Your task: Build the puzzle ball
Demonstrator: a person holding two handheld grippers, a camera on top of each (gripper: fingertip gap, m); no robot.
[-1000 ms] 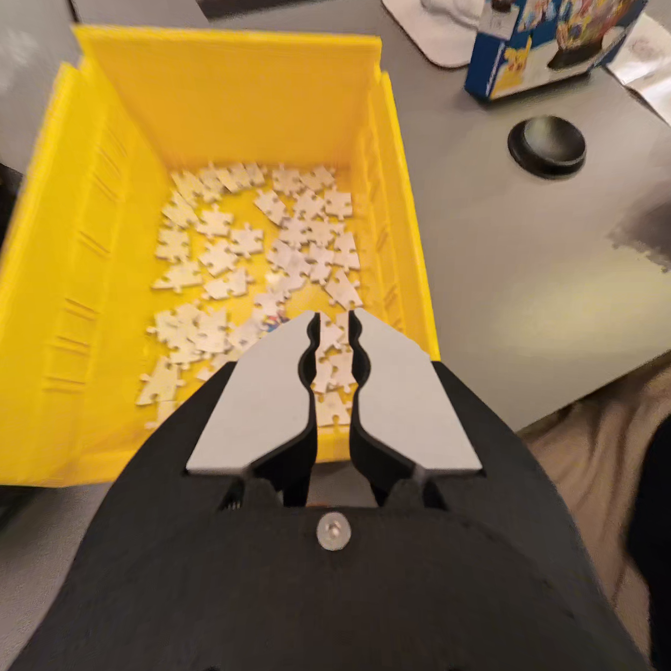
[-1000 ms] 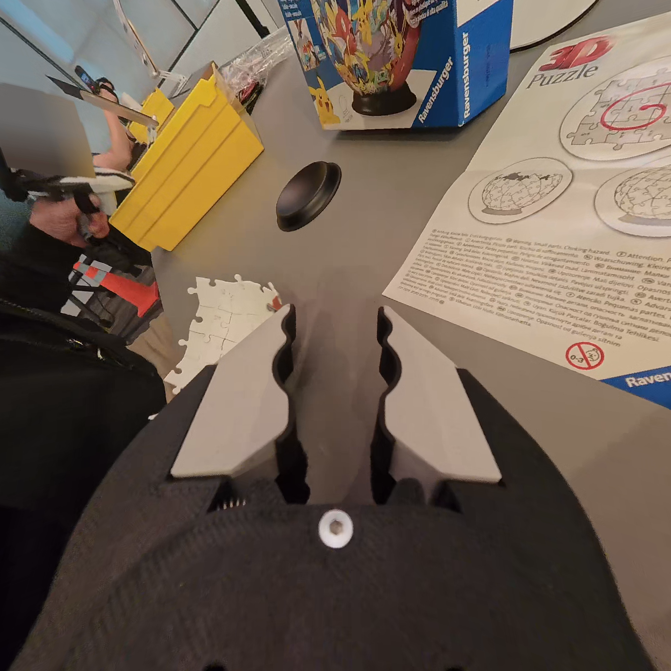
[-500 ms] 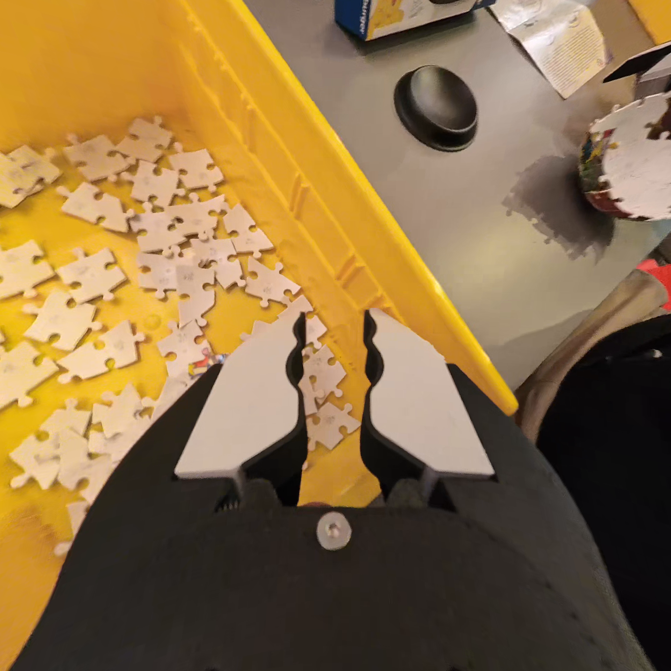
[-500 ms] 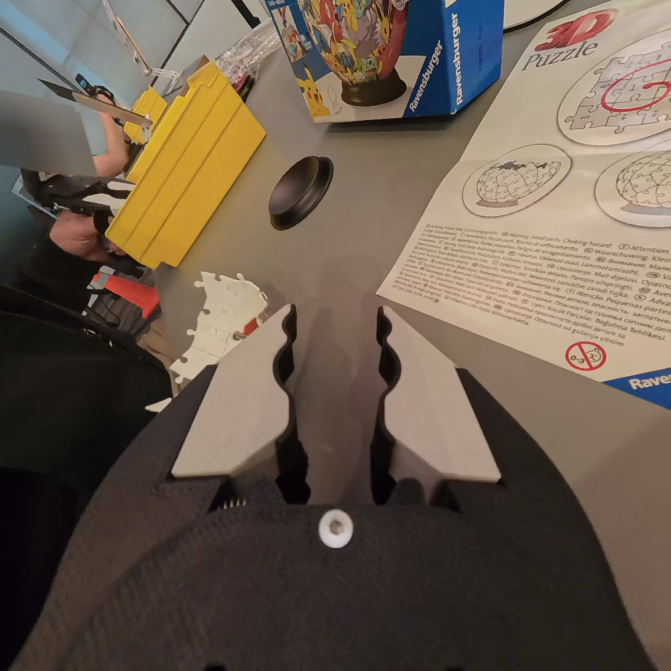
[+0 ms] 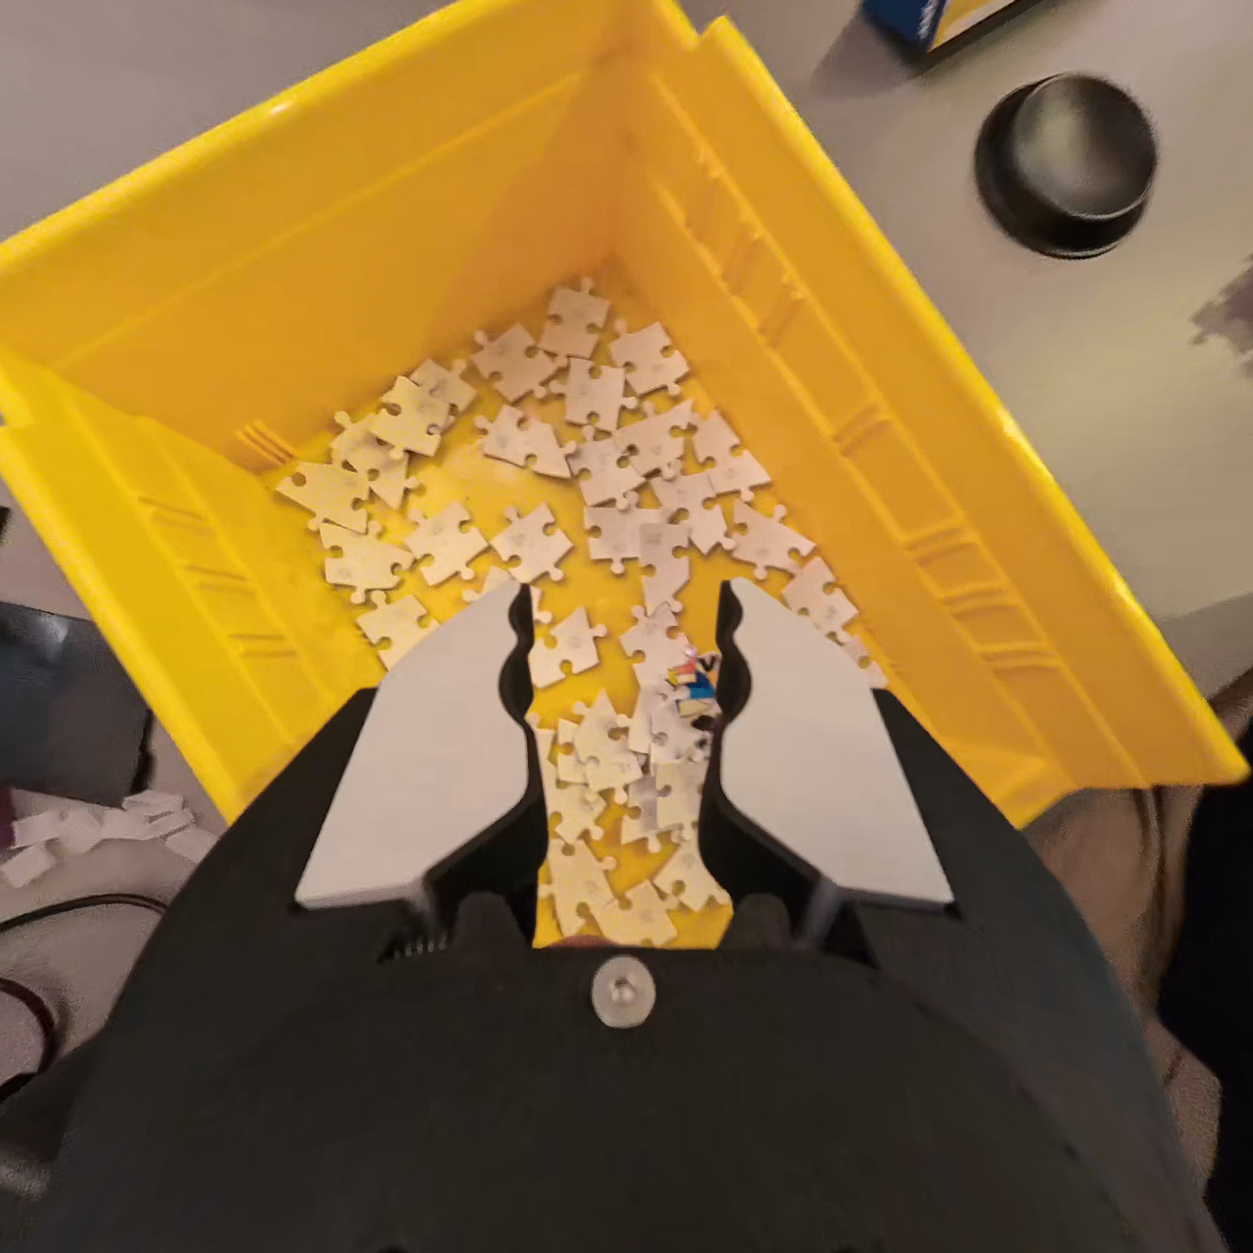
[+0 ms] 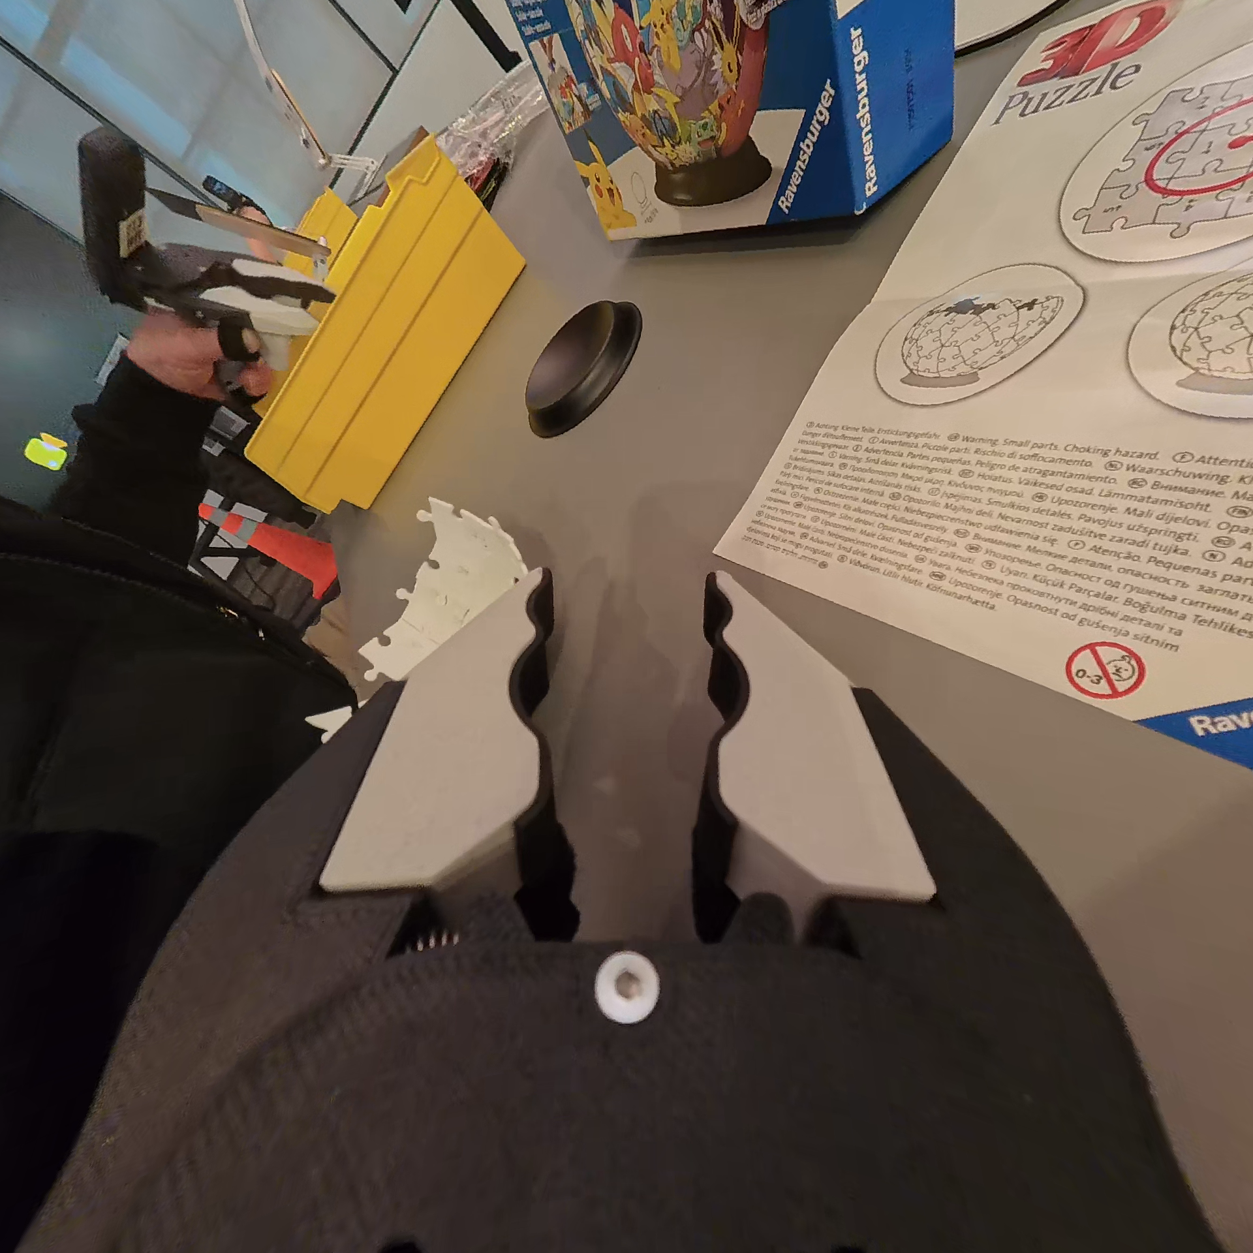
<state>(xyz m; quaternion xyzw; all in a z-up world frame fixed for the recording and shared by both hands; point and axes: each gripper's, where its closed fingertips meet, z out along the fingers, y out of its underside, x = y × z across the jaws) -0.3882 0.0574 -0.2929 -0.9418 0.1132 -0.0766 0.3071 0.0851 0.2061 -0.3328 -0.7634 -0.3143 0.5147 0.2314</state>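
Observation:
A yellow bin (image 5: 780, 352) holds many loose puzzle pieces (image 5: 610, 468), nearly all white side up; one piece (image 5: 695, 674) shows colour. My left gripper (image 5: 620, 597) is open and empty above the pieces inside the bin. My right gripper (image 6: 627, 586) is open and empty over the grey table. A partly built puzzle ball shell (image 6: 454, 576), white inside, lies just left of my right gripper. The bin (image 6: 386, 352) and the left gripper (image 6: 224, 291), held in a hand, also show in the right wrist view at far left.
A black round stand (image 5: 1064, 163) sits on the table right of the bin, also in the right wrist view (image 6: 583, 369). A blue puzzle box (image 6: 739, 115) stands at the back. An instruction sheet (image 6: 1017, 407) covers the right. A person's dark sleeve (image 6: 102, 644) is at the left. One gripper's finger ends stand about 50 cm off the other's.
My left gripper has swung over the bin and turned, and its jaws have opened wider. My right gripper has barely moved and stays open.

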